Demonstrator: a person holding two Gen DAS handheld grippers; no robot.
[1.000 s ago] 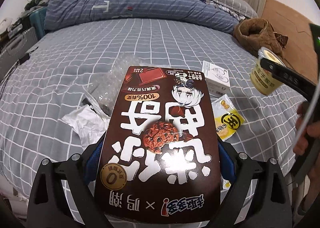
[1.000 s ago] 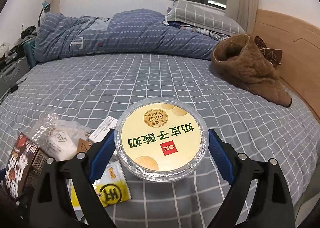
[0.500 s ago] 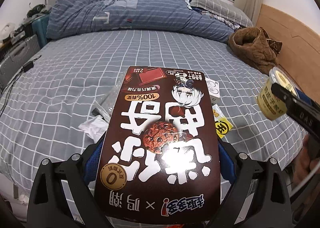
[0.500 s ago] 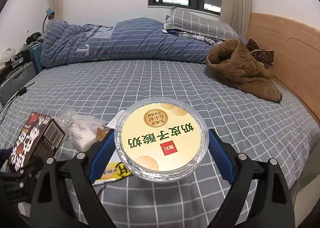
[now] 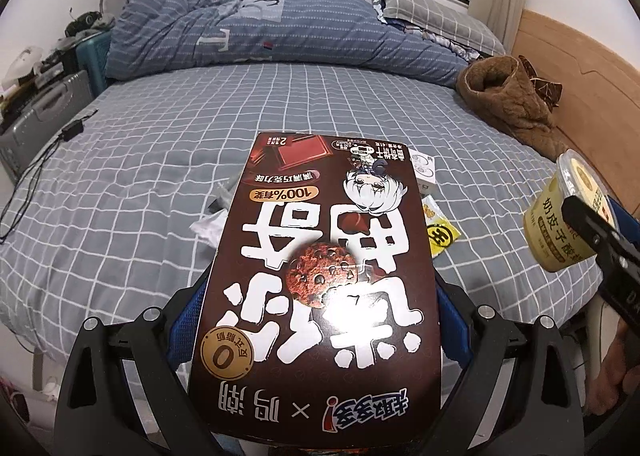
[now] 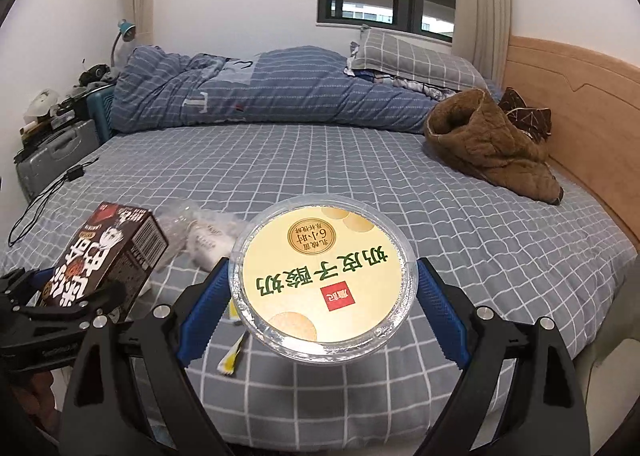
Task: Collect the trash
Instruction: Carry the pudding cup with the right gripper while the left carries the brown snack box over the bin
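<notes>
Showing: dark brown cookie box [image 5: 320,276], pale-yellow lidded yogurt cup [image 6: 324,280].

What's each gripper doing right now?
Left gripper: shut on the cookie box.
Right gripper: shut on the yogurt cup.

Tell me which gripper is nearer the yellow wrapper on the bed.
Left, though it is close. The left gripper, holding the cookie box, is just beside the yellow wrapper. The right gripper, holding the yogurt cup, hangs further right.

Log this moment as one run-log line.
left gripper: shut on cookie box | right gripper: shut on yogurt cup | bed: wrappers left
</notes>
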